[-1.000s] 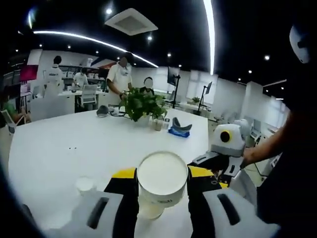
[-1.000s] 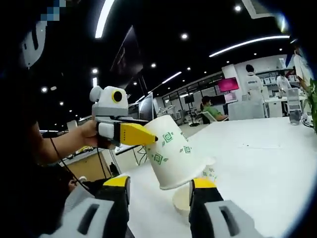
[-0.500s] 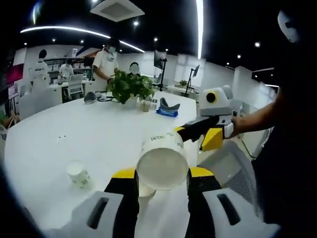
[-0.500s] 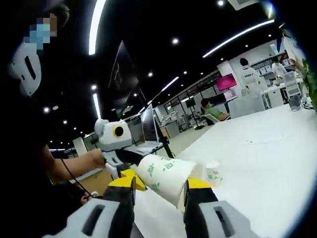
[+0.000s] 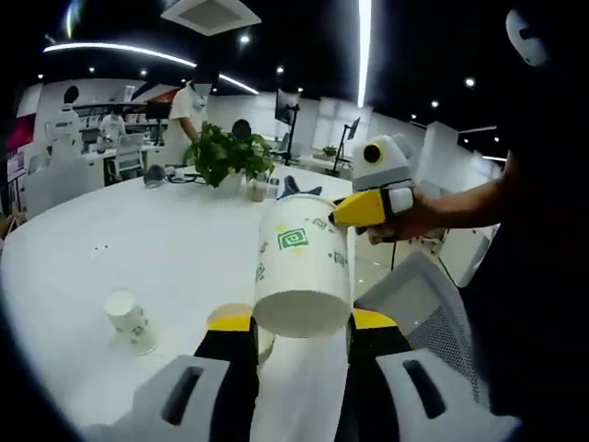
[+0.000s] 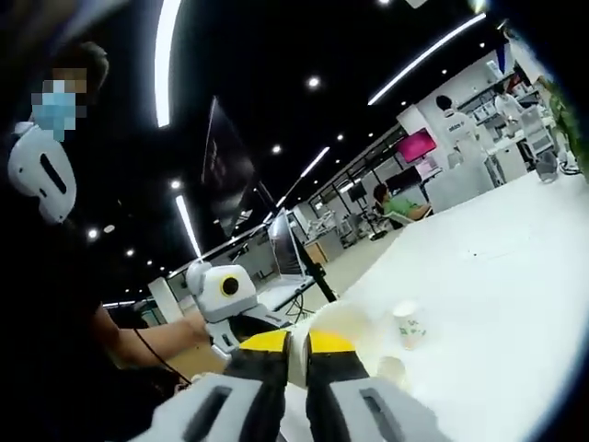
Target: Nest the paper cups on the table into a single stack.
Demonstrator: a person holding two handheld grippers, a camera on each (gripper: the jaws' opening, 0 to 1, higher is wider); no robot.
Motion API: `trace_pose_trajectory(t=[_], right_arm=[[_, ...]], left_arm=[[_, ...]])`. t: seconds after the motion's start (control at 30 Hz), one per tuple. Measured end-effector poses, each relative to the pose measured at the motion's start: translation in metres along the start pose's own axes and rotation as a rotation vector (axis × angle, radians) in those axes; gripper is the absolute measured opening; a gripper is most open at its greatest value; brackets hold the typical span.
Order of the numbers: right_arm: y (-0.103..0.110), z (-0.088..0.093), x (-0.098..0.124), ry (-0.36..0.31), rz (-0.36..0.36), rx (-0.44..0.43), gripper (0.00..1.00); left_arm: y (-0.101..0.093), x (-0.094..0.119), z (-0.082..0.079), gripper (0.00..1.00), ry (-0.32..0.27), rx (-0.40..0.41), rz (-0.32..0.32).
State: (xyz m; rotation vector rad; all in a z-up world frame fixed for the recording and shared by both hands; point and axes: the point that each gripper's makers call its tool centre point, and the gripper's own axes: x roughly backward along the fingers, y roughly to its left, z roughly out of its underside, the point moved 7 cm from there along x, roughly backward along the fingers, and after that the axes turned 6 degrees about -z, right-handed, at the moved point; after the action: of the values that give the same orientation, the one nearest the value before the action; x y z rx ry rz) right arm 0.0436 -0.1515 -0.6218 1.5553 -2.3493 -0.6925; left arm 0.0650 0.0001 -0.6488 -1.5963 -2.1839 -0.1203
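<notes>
Above the tabletop (image 5: 138, 239): mid-nesting, printed paper cup (image 5: 302, 267) pinched by both grippers' fingers; next, lowering onto the lone cup (image 5: 129, 319).

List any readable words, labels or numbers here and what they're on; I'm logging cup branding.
None can be read.
White paper cup between the left gripper jaws: green square-spiral patterns, no letters.
Small white paper cup on the white table: green marks, too small.
</notes>
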Motion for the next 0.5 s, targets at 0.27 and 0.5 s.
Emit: trace_pose_trajectory(t=[0.27,0.5], right_arm=[[0.007,-0.005,-0.006,0.012,-0.047,-0.054,0.0],[0.002,-0.009,-0.005,0.096,0.023,0.041,0.0]], left_arm=[[0.011,-0.002,0.01,0.43,0.003,0.0,-0.068],[0.018,0.006,0.019,0.54,0.0,-0.021,-0.117]])
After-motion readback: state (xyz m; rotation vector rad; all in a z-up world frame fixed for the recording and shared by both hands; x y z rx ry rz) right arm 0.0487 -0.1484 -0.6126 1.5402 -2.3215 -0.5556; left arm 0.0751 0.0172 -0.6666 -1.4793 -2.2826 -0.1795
